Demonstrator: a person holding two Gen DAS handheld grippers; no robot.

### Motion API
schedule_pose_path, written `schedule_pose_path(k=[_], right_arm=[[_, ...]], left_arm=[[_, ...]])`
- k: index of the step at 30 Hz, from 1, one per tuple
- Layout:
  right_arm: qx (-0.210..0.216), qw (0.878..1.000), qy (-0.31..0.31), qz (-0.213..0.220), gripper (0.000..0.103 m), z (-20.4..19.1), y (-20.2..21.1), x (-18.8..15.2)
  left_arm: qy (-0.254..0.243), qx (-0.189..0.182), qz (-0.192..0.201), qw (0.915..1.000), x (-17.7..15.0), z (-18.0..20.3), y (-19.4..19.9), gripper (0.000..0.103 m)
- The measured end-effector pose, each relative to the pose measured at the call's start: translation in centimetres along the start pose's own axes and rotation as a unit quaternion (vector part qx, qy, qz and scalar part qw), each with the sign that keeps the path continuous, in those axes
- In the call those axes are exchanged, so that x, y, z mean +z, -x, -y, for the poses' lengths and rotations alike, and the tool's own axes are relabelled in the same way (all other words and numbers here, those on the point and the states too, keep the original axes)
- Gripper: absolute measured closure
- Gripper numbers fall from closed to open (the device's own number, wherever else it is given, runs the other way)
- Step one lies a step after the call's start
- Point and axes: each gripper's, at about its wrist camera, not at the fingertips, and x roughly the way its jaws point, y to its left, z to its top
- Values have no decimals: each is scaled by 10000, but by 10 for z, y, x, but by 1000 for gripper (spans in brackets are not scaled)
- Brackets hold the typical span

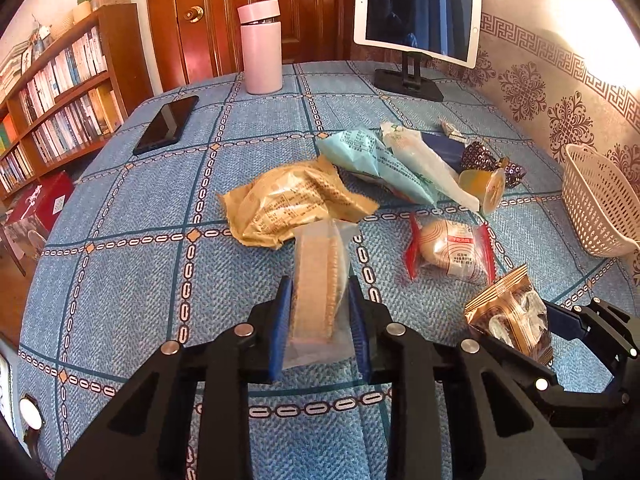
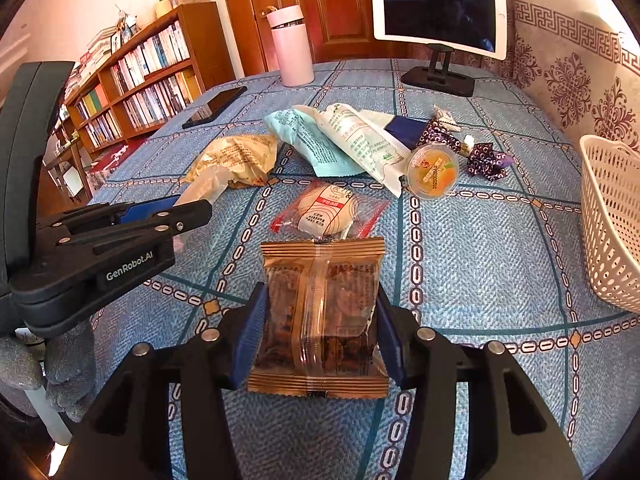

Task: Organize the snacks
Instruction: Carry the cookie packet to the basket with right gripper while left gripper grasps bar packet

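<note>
My left gripper is shut on a clear packet of pale wafer biscuits, held above the blue checked tablecloth. My right gripper is shut on a gold-edged packet of dark brown snack; it also shows in the left wrist view. Loose snacks lie ahead: a red-ended bun packet, a tan packet, a light-blue packet, a white-green packet, an orange jelly cup and purple wrapped sweets. A white plastic basket stands at the right.
A pink flask, a black phone and a tablet on a stand stand at the far side of the table. A bookshelf is beyond the left edge. A patterned wall is at the right.
</note>
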Motion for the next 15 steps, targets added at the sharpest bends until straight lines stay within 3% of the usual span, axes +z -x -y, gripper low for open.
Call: schedule_pose_path(k=[15], right_arm=[[-244, 9951, -511, 816, 52, 39, 58, 17]], left_arm=[[-256, -143, 474, 9984, 16, 28, 45, 75]])
